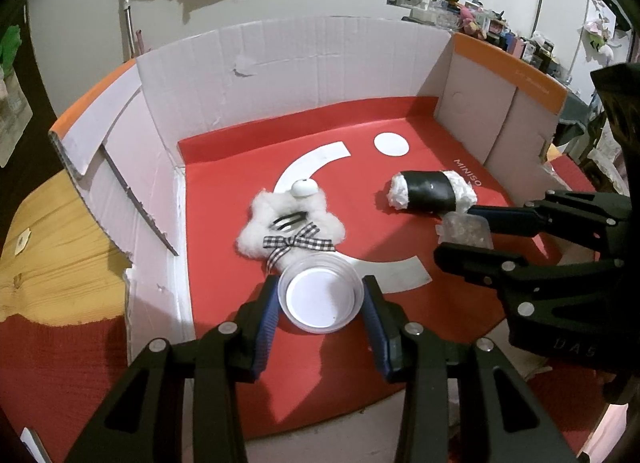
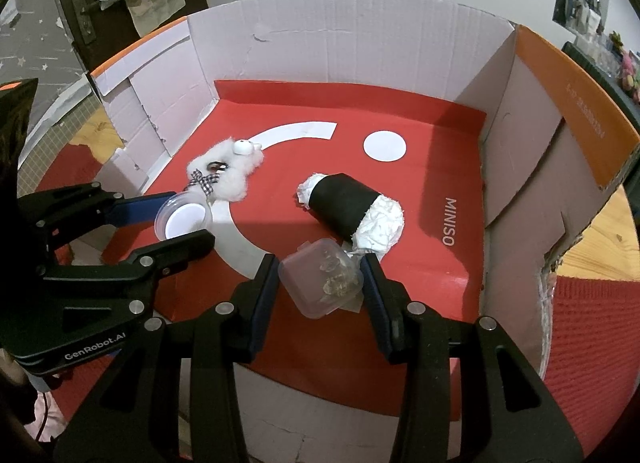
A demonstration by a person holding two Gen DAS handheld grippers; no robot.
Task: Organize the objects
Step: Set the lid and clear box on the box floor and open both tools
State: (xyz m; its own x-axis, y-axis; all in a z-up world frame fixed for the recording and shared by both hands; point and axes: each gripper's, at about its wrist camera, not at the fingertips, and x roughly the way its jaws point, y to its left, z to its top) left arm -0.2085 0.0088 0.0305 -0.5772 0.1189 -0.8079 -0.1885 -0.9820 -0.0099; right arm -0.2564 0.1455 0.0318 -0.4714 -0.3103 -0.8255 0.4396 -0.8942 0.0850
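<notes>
Red paper lining the floor of a cut-open cardboard box [image 1: 280, 63] serves as the work surface, with a wooden tabletop [image 1: 60, 231] seen beyond its torn left wall.

Two items are already lifted. A round clear tub [image 1: 321, 295] is clamped between the pads of the left gripper [image 1: 321, 299], and a small clear lidded box [image 2: 320, 283] with pale bits inside is clamped between the pads of the right gripper [image 2: 320, 283]. Both are held tilted above the red floor, the two tools side by side at the near edge of the box.

Three things are left lying loose. Just ahead of the left gripper, a fluffy white clip [image 1: 290, 229] with a checked bow is seen, and a small white earbud case [image 1: 304, 187] rests at its far edge. Ahead of the right gripper, a black roll [image 2: 352, 215] stuffed with white paper lies on its side, almost touching the held box.

No tidy spot or grouping can be made out, so where the held pieces belong cannot be told. The task is judged to be at an early or middle stage: two pieces picked up but not yet set down, three untouched.
</notes>
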